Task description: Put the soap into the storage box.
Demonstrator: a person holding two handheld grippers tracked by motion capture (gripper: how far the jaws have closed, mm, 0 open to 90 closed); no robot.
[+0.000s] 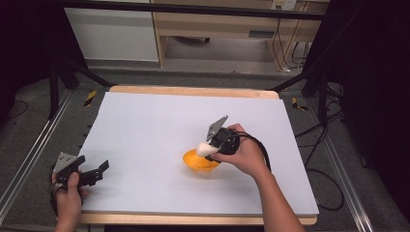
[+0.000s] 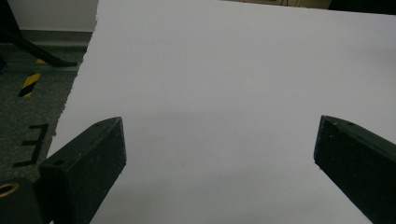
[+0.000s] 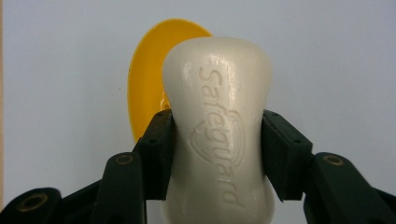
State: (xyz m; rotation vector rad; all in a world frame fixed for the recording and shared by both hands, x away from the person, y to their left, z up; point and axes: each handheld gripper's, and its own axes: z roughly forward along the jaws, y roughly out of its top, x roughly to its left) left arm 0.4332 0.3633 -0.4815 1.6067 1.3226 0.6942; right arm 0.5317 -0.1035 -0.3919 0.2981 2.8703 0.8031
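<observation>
Right gripper (image 1: 209,145) clamps a white soap bar (image 3: 219,135) at its narrow waist, one jaw pressed on each side, held just over the orange dish (image 1: 199,162) near the middle of the white table sheet (image 1: 145,125). Likely step: carrying the bar to or from the dish; which one cannot be told. Setting it down would call for lowering it into the hollow before releasing. Embossed lettering reads "Safeguard" above a shield emblem. Left gripper (image 1: 94,173) rests at the near left edge, jaws spread, grasping nothing.
</observation>
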